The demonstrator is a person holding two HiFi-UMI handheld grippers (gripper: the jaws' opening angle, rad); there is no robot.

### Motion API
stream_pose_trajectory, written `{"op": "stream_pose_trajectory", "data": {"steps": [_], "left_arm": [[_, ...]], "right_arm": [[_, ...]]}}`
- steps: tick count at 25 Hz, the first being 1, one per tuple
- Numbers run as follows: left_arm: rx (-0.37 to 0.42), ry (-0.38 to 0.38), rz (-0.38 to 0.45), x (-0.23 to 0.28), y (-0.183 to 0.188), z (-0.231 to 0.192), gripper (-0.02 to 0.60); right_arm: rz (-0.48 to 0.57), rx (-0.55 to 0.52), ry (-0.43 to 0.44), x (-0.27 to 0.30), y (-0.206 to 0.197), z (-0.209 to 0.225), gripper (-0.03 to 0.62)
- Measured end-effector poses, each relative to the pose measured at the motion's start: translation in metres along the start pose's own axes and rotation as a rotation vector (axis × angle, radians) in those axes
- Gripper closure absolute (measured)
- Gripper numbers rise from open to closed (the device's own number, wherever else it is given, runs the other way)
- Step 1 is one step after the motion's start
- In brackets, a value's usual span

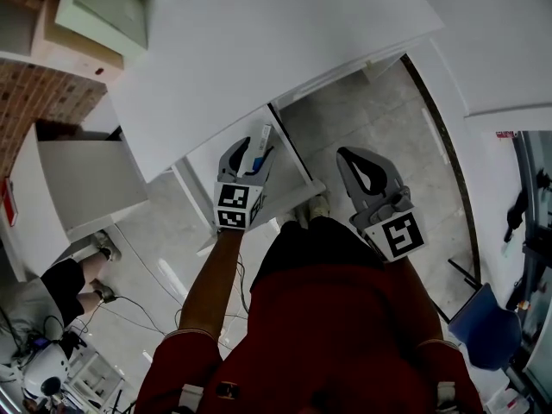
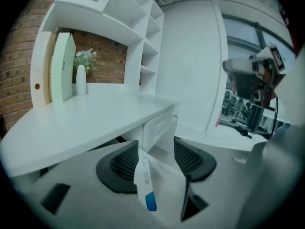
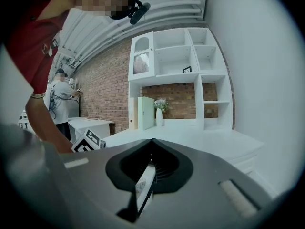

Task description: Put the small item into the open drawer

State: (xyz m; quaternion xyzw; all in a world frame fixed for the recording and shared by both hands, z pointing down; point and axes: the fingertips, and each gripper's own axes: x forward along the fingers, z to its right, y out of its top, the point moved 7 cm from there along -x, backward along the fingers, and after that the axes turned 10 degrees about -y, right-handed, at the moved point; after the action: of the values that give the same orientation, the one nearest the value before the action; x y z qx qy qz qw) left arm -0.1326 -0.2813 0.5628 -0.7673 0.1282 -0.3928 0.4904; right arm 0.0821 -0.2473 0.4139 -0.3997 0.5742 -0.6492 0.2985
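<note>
A small white item with a blue end (image 2: 144, 176) stands tilted between the jaws of my left gripper (image 2: 156, 149), leaning by the left pad, and the jaws stand wide apart and do not press on it. Under it lies the open white drawer (image 2: 164, 194) of the white desk (image 2: 81, 118). From the head view, the left gripper (image 1: 250, 149) hangs over the drawer (image 1: 297, 158) with the item (image 1: 260, 141) at its tips. My right gripper (image 1: 345, 155) floats to the right over the floor, its jaws shut (image 3: 151, 141). A white printed strip shows in its hollow.
The desk top (image 1: 259, 50) reaches over the drawer's far end. A shelf unit (image 3: 176, 75) with a vase and a green folder stands on it. Another person (image 1: 65, 287) stands lower left by a second white table (image 1: 86, 179). A blue object (image 1: 483, 326) sits at right.
</note>
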Motion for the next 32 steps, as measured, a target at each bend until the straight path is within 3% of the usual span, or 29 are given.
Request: {"op": "stream_pose_trajectory", "data": {"steps": [7,10,13,17,22,32], "left_arm": [[0.042,-0.008,0.289,-0.06,0.075,0.045,0.401],[0.06,0.006,0.373,-0.085,0.1,0.063,0.436],[0.094,0.015,0.385,-0.108,0.111,0.08,0.468],[0.12,0.011,0.47,-0.128,0.133,0.108,0.509],[0.17,0.018,0.485,-0.145,0.145,0.132,0.581],[0.236,0.011,0.526,-0.16,0.158,0.155,0.581]], "right_arm": [[0.028,0.031,0.077,-0.012,0.012,-0.014,0.582],[0.075,0.061,0.101,-0.02,0.02,-0.018,0.582],[0.117,0.083,0.13,-0.029,0.03,-0.027,0.582],[0.173,0.098,0.147,-0.043,0.045,-0.037,0.582],[0.209,0.104,0.173,-0.059,0.052,-0.044,0.583],[0.292,0.049,0.216,-0.075,0.074,-0.055,0.583]]}}
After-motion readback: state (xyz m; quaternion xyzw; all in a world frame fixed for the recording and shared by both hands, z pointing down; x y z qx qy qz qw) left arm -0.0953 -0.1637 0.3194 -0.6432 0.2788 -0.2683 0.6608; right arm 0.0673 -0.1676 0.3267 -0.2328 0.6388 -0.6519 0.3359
